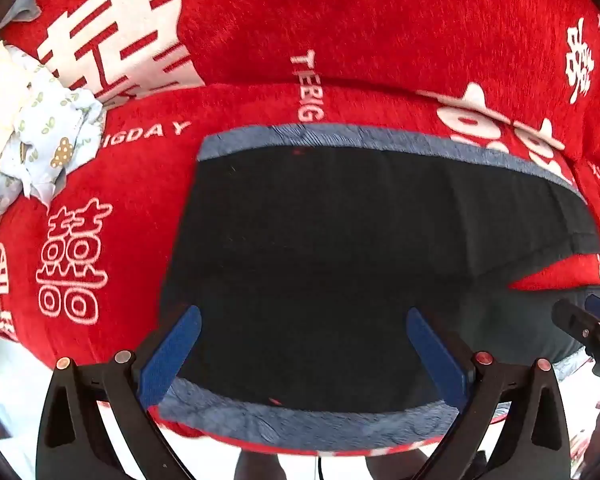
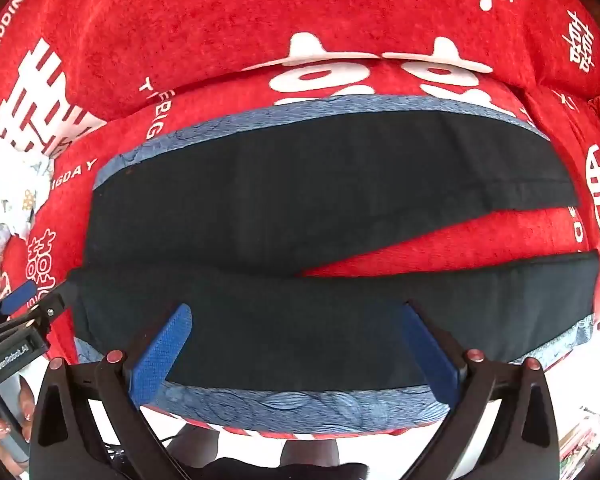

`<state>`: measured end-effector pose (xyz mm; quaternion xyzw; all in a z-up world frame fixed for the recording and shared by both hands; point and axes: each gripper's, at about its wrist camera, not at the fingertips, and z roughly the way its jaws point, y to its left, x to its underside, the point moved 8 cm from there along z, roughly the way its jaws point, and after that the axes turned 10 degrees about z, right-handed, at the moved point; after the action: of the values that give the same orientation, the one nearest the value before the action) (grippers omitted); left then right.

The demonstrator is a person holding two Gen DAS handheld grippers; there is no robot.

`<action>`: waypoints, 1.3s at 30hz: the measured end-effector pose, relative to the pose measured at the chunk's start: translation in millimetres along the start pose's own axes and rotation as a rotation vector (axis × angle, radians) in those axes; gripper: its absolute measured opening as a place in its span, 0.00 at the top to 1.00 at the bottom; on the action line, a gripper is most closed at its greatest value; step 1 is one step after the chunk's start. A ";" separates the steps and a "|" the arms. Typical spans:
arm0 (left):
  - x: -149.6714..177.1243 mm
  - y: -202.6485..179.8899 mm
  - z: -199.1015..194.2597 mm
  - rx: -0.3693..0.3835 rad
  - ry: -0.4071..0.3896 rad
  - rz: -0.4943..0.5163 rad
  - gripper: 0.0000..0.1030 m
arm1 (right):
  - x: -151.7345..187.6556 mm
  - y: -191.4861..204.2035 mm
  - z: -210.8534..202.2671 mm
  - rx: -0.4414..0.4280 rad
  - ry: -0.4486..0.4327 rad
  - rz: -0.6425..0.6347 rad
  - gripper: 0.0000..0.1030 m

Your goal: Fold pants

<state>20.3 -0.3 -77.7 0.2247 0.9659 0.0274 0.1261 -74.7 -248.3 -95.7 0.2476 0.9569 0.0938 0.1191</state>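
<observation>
Black pants (image 2: 300, 200) lie flat on a blue mat (image 2: 300, 404) over the red blanket (image 2: 260, 20), legs splayed in a V toward the right. Left claw (image 1: 304, 344) and right claw (image 2: 300, 340) both released, hovering above the near leg, grasping nothing. Best pinch the near leg's edge at both spots together, then lift evenly and lay it over the far leg, hems matched.

Black pants (image 2: 300, 200) with blue-grey wavy-patterned edging lie on a red blanket (image 1: 340, 20) printed with white characters; pale blue cloth (image 1: 40, 120) carries small green prints; tongs (image 1: 304, 356) have blue pads
</observation>
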 end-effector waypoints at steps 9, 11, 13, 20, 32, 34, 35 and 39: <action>32.1 -34.2 5.8 0.011 0.016 -0.021 0.00 | 9.9 -22.8 -1.7 0.005 0.037 0.005 0.00; 28.0 -39.1 6.3 0.038 0.058 -0.028 0.00 | 10.6 -23.5 -1.7 0.027 0.058 0.008 0.00; 24.1 -37.8 6.3 0.032 0.070 -0.019 0.00 | 9.8 -28.5 2.6 0.038 0.070 0.000 0.00; 17.9 -43.4 11.7 -0.009 0.113 -0.002 0.00 | 17.0 -30.2 12.2 0.074 0.101 -0.011 0.00; 29.5 -47.3 19.0 0.006 0.141 0.009 0.00 | 30.6 -27.2 18.6 0.106 0.123 -0.007 0.00; 30.1 -46.7 19.2 0.012 0.148 0.008 0.00 | 31.0 -26.9 17.9 0.109 0.123 -0.005 0.00; 29.6 -47.2 19.5 0.016 0.152 0.004 0.00 | 31.5 -26.0 17.9 0.110 0.124 -0.002 0.00; 32.5 -45.1 20.9 0.016 0.164 0.001 0.00 | 31.7 -24.6 18.8 0.114 0.129 -0.002 0.00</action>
<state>-21.8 -26.5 -110.4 0.2232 0.9730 0.0382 0.0447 -107.5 -251.5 -125.3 0.2463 0.9667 0.0546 0.0429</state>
